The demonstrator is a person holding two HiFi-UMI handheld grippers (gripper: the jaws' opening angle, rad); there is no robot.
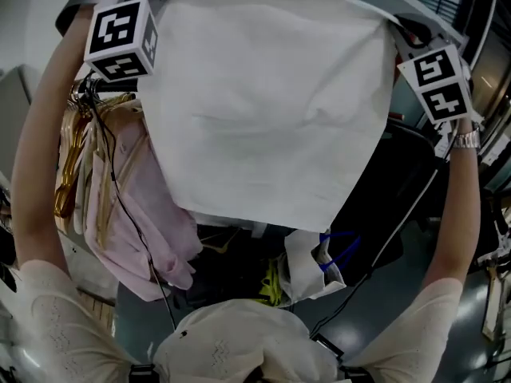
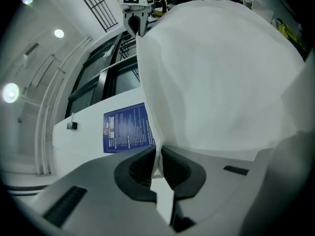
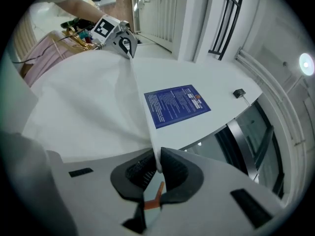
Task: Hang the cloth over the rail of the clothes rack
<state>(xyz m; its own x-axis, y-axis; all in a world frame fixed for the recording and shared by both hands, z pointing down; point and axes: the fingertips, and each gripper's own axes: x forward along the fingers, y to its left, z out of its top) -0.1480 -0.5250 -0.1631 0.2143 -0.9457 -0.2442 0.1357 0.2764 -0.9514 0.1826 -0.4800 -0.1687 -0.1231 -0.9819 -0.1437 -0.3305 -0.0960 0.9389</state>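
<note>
A white cloth (image 1: 263, 110) hangs spread out between my two raised grippers, and its lower edge falls in front of the rack. My left gripper (image 1: 162, 0) is shut on the cloth's top left corner, and my right gripper (image 1: 401, 32) is shut on the top right corner. In the left gripper view the jaws (image 2: 157, 168) pinch a thin fold of the cloth (image 2: 221, 82). The right gripper view has the same grip (image 3: 158, 168) on the cloth's (image 3: 83, 107) taut edge, which runs to the other gripper (image 3: 118, 36). The cloth hides the rack's rail.
Gold hangers (image 1: 76, 146) and a pink garment (image 1: 140, 222) hang at the left below the cloth. Bags and dark items (image 1: 307, 266) lie underneath. Ahead is a white wall with a blue poster (image 2: 125, 127), with dark windows (image 3: 256, 146) beside it.
</note>
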